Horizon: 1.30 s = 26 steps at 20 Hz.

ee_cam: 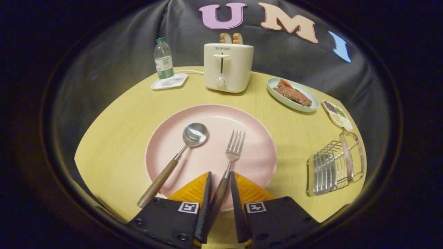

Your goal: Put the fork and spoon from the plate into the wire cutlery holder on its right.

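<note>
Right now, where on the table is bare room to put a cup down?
Bare wood lies left of the plate, and between plate and holder. The far edge is crowded: bottle, toaster, food dish. The fingers straddle the fork handle.

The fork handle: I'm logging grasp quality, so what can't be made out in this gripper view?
- Fork: the handle's near end is hidden between the fingers, so whether both press on it is unclear.
- Gripper: contact with the handle cannot be judged.
- Wire cutlery holder: fisheye warping hides how its opening faces.
- Spoon: fully visible on the pink plate.
</note>
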### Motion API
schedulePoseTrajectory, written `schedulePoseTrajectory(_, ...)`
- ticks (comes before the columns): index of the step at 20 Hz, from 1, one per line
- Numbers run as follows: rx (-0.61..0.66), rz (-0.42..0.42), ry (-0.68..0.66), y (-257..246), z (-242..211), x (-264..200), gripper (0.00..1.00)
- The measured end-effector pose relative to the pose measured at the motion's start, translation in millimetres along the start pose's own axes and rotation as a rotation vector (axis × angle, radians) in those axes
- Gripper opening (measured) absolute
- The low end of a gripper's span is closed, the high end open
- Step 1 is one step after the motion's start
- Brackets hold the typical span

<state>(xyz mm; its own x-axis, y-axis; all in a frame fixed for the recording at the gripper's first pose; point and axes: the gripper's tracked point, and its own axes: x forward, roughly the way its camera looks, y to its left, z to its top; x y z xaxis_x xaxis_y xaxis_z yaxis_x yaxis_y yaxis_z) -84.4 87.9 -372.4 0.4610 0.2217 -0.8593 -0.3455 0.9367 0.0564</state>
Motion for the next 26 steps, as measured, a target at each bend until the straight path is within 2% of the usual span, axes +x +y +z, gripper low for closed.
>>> schedulePoseTrajectory(2, 0.013, -0.007, 0.002, -2, 1, 1, 0.32)
schedulePoseTrajectory(5, -0.02, 0.018, 0.036, 0, 0, 0, 0.12)
schedulePoseTrajectory(7, -0.051, 0.039, 0.067, 0, 0, -1, 0.09)
schedulePoseTrajectory(12, -0.066, 0.061, 0.085, -17, 20, -27, 0.09)
schedulePoseTrajectory(15, -0.027, 0.1, 0.109, -29, 28, -42, 0.09)
schedulePoseTrajectory(26, -0.022, 0.103, 0.168, -128, 52, -101, 0.09)
